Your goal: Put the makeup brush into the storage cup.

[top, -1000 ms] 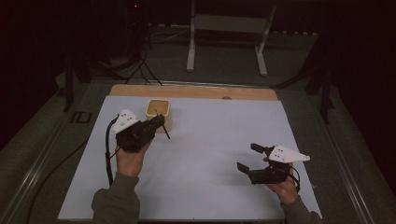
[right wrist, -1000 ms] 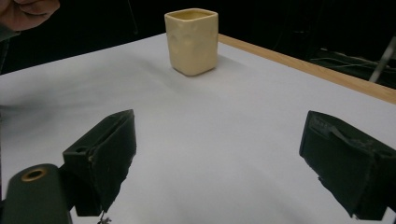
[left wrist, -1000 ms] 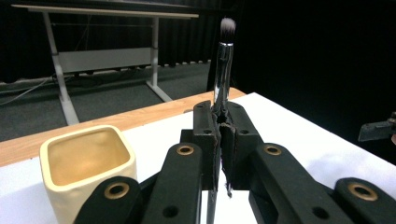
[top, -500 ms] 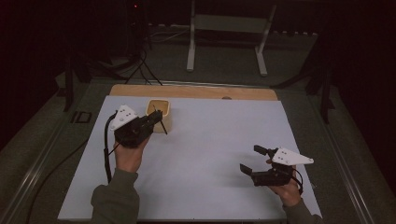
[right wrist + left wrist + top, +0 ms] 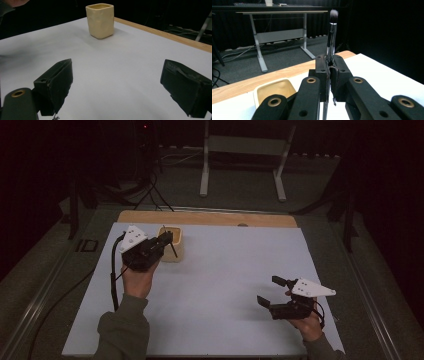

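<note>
The left gripper [image 5: 329, 75], pinching a makeup brush [image 5: 332, 32] bristles-up just above the cream cup [image 5: 171, 243], should probably lower it straight in, while the right gripper [image 5: 276, 292] rests spread wide.

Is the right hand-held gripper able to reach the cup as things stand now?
Probably yes: the right hand-held gripper is open and empty, and bare white mat lies between it and the cup.

The table [image 5: 210, 217] has a wooden top, seen as a strip at the far edge. A white sheet [image 5: 225, 290] covers most of it. A cream cup [image 5: 172, 251] stands upright on the sheet, near its far left corner.
</note>
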Motion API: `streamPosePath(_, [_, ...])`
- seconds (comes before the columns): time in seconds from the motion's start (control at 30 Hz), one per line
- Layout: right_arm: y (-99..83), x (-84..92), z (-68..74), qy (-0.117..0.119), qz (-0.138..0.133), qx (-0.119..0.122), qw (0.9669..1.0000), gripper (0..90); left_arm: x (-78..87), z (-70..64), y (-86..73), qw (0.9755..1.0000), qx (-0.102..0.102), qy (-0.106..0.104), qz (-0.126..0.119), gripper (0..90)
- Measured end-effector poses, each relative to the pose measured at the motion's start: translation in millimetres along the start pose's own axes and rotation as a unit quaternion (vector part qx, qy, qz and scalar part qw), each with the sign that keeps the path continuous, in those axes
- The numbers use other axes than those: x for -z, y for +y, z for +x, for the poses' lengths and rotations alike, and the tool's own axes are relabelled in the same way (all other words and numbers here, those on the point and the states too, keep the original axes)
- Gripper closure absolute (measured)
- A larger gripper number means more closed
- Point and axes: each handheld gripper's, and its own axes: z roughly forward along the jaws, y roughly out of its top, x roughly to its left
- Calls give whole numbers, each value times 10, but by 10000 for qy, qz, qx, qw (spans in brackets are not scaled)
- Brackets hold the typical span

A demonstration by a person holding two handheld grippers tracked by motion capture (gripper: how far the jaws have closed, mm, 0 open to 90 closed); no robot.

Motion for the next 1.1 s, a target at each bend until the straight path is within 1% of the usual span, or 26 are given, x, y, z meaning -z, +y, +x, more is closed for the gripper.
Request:
streamPosePath(0.07, [0,-1,0,8,-4,10,10000,109,-7,10,14,10000,-37,22,8,858])
streamPosePath(0.37, [1,3,-1,14,-8,-6,10000,109,-46,70,57,9998,-73,156,20,858])
streamPosePath(0.63, [1,-2,6,32,-3,-16,10000,109,-72,101,82,9997,-133,219,25,858])
streamPosePath(0.93, [-2,-5,0,41,-10,4,10000,109,-108,147,80,9994,-129,327,63,858])
streamPosePath(1.1, [-3,-4,1,40,-5,-8,10000,109,-119,168,79,9993,-107,359,42,858])
